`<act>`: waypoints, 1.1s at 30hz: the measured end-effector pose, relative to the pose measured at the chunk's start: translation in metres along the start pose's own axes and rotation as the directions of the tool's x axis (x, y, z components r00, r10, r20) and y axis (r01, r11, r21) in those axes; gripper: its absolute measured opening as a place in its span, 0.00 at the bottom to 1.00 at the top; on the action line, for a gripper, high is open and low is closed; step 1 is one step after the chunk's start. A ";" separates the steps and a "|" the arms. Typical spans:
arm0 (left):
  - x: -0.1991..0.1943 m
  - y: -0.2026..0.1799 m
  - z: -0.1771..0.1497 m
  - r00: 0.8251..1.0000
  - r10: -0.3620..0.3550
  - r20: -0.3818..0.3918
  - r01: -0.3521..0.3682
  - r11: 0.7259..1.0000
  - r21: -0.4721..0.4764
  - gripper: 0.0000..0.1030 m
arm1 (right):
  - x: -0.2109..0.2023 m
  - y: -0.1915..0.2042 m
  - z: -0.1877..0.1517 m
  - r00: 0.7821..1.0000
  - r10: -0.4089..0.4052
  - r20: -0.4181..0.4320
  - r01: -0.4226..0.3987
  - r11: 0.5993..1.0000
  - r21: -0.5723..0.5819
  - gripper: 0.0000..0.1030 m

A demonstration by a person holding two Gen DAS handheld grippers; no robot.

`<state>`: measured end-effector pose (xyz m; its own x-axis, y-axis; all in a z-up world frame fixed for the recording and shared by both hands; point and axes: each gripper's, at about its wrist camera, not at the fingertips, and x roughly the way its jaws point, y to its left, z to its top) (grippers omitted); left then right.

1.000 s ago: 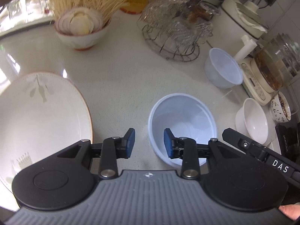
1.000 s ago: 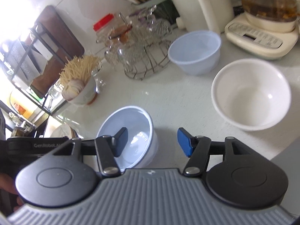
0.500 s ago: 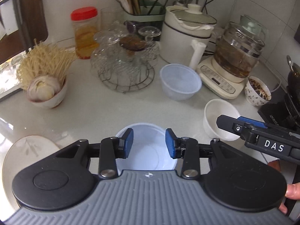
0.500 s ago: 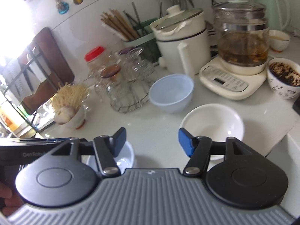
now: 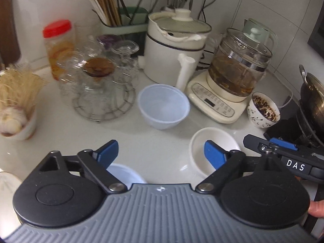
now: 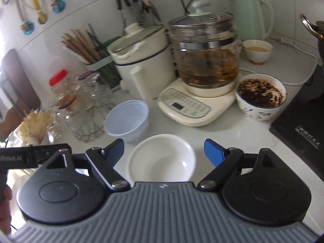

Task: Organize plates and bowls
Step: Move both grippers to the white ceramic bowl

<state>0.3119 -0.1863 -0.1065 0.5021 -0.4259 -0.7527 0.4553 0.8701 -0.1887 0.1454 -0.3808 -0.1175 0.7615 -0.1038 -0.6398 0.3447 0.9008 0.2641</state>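
On the pale countertop [image 5: 162,151] both grippers hang above the dishes with nothing held. From the left wrist view, the left gripper [image 5: 161,154] has its blue-padded fingers [image 5: 107,151] spread wide; its jaws have just been opening, and only bare counter lies between them. A pale blue plastic bowl [image 5: 125,174] sits at the near edge, partly hidden under the left finger and the gripper body, touched by neither pad. Farther off, near the middle, stands a second translucent plastic bowl [image 5: 164,109], upright and empty, just in front of the white cooker [image 5: 174,48] and just right of the wire rack of glasses [image 5: 101,87]. A white ceramic bowl [image 5: 212,147] sits to the right, behind the right finger. Seen in the right wrist view, the right gripper [image 6: 164,151] also stands wide, its jaws having just been opening, and the white ceramic bowl [image 6: 162,160] lies below and between its fingers [image 6: 214,151], apart from both pads. The translucent plastic bowl [image 6: 127,119] is just to the far left of it. A glass kettle on a cream base [image 6: 202,64] stands behind, with a patterned bowl of dark bits [image 6: 261,97] to its right. At far left a bowl of noodles and garlic [image 5: 16,105] rests on the counter.
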 end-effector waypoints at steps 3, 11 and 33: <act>0.018 -0.007 0.004 0.999 -0.022 -0.035 0.022 1.000 -0.016 0.93 | 0.004 -0.014 0.003 0.999 -0.039 -0.008 0.039 0.999 0.012 0.85; 0.072 -0.026 -0.001 0.988 -0.072 -0.140 0.067 0.997 -0.039 0.93 | 0.024 -0.048 -0.004 0.993 -0.076 -0.088 0.083 0.993 0.082 0.84; 0.127 -0.031 -0.005 0.957 -0.107 -0.269 0.081 0.991 -0.107 0.22 | 0.084 -0.064 -0.021 0.949 0.096 -0.300 -0.027 0.974 0.227 0.29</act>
<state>0.3579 -0.2658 -0.1992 0.2344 -0.4342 -0.8698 0.4127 0.8545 -0.3154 0.1762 -0.4382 -0.2032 0.5914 0.1148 -0.7982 0.4391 0.7844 0.4381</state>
